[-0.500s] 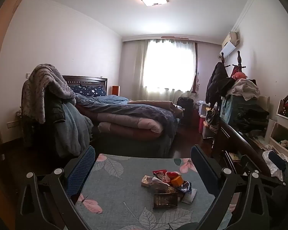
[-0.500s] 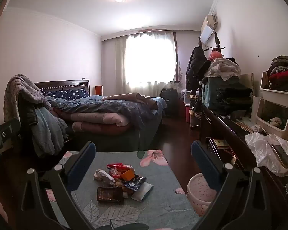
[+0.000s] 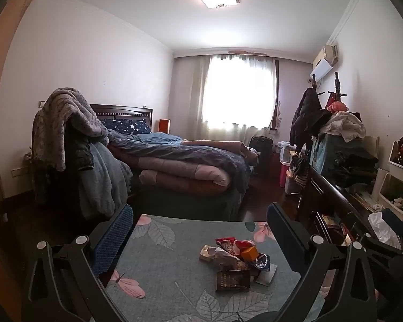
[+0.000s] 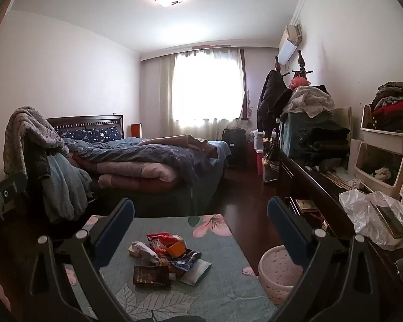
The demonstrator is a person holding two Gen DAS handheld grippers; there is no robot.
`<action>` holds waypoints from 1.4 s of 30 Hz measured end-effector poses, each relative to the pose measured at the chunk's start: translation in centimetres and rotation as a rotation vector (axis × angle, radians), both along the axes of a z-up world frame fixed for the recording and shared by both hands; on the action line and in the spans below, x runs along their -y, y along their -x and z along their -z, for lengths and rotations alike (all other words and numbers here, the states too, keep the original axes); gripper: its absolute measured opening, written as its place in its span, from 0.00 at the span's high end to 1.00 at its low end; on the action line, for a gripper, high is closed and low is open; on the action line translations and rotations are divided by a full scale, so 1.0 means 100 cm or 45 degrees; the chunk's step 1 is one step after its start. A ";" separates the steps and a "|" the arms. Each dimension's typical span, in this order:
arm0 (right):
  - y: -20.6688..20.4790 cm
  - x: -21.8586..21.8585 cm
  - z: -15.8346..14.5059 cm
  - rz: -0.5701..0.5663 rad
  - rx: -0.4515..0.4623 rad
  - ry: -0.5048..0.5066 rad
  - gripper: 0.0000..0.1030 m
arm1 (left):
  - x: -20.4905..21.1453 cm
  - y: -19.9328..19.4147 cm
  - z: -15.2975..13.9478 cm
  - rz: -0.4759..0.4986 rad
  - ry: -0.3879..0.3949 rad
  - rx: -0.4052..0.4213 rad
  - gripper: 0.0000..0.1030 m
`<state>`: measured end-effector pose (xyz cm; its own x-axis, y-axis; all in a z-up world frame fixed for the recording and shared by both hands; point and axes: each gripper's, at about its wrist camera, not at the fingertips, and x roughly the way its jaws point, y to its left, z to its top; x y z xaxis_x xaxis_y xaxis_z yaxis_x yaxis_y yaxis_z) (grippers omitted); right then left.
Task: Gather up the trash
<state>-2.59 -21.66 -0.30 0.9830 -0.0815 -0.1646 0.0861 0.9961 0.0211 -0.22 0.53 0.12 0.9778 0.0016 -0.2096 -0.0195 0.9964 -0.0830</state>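
A small pile of trash (image 3: 237, 264) lies on a low table with a teal leaf-and-flower cloth (image 3: 169, 263): snack wrappers, a dark brown packet, an orange box, crumpled paper. The same pile (image 4: 166, 259) shows in the right wrist view. My left gripper (image 3: 200, 234) is open and empty, held above the table's near side with the pile just ahead and to the right. My right gripper (image 4: 200, 230) is open and empty, with the pile ahead and to the left. A pink-white waste bin (image 4: 277, 271) stands by the table's right edge.
A bed (image 3: 180, 166) with piled quilts stands beyond the table. A chair draped with blankets (image 3: 72, 145) is at the left. A dark dresser (image 4: 316, 187) loaded with clothes, bins and a plastic bag (image 4: 370, 214) runs along the right wall. Dark wooden floor lies between them.
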 end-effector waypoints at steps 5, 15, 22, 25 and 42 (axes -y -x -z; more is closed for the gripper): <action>0.000 0.001 -0.002 0.000 -0.002 0.000 0.03 | 0.000 0.000 0.000 -0.001 0.001 0.000 0.03; 0.001 0.002 0.001 -0.003 -0.013 -0.001 0.03 | -0.004 -0.001 0.001 -0.002 0.002 -0.006 0.03; 0.001 0.002 0.001 -0.005 -0.019 0.002 0.03 | -0.005 -0.009 0.014 -0.029 -0.021 -0.020 0.03; 0.002 0.003 0.001 -0.006 -0.019 0.001 0.03 | -0.005 -0.009 0.015 -0.027 -0.021 -0.021 0.03; -0.003 0.004 0.008 -0.007 -0.039 0.009 0.03 | -0.002 -0.009 0.014 -0.031 -0.019 -0.024 0.03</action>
<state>-2.24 -22.05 -1.05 0.9779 -0.0776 -0.1941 0.0813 0.9966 0.0114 0.68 0.71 -1.30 0.9733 0.0289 -0.2278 -0.0453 0.9967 -0.0672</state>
